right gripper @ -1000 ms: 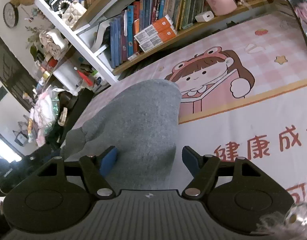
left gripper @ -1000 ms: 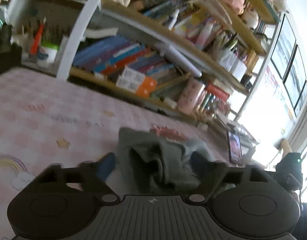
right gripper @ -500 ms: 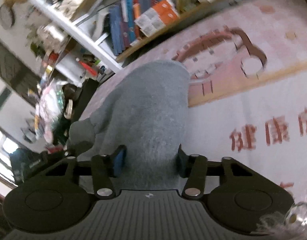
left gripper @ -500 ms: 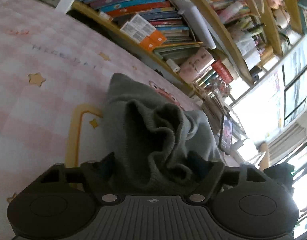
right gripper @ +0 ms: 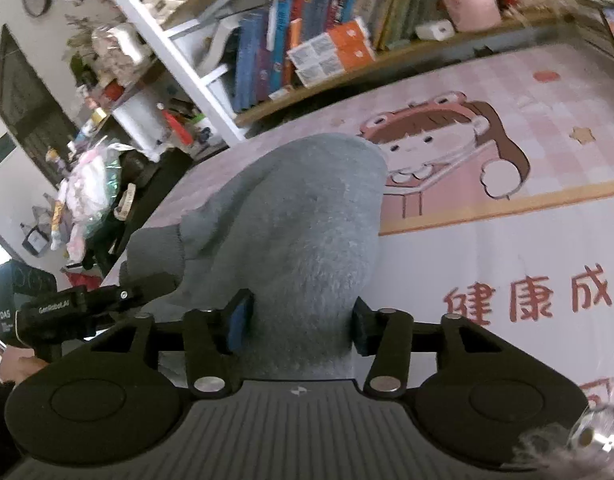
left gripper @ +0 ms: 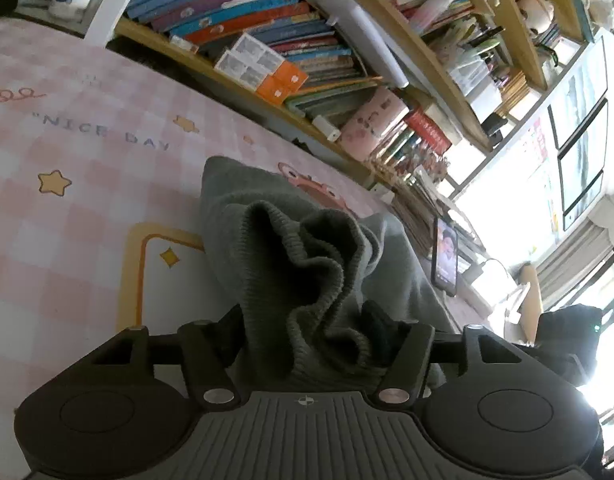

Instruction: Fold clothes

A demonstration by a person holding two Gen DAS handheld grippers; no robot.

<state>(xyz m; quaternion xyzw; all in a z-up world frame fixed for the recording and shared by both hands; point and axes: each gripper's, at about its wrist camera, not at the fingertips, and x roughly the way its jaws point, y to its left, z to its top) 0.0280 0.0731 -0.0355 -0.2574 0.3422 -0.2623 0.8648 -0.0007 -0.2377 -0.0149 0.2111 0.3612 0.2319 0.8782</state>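
**Both grippers pinching grey knit garment over pink mat**

Grey sweater [right gripper: 307, 216] draped on pink cartoon mat [right gripper: 527, 248], near bookshelf [left gripper: 267, 52]; phone [left gripper: 445, 256] propped off to the side. Left gripper [left gripper: 303, 332] closed onto bunched ribbed cuff or hem [left gripper: 307, 264], fabric wadded between the fingers. Right gripper [right gripper: 299, 320] clamped on a thick fold of the body, blue pads [right gripper: 239, 320] pressed into the cloth from both sides. Garment partly lifted off mat, far end resting flat.

Handling, judged: soft, limp, fairly bulky knit; light; not slippery, not fragile; stretches and sags when raised. Ribbed edge firmer, best place to grip. Better holds at two corners of same edge, kept taut, so panel lays flat instead of crumpling. Exact garment part in right grip not discernible.
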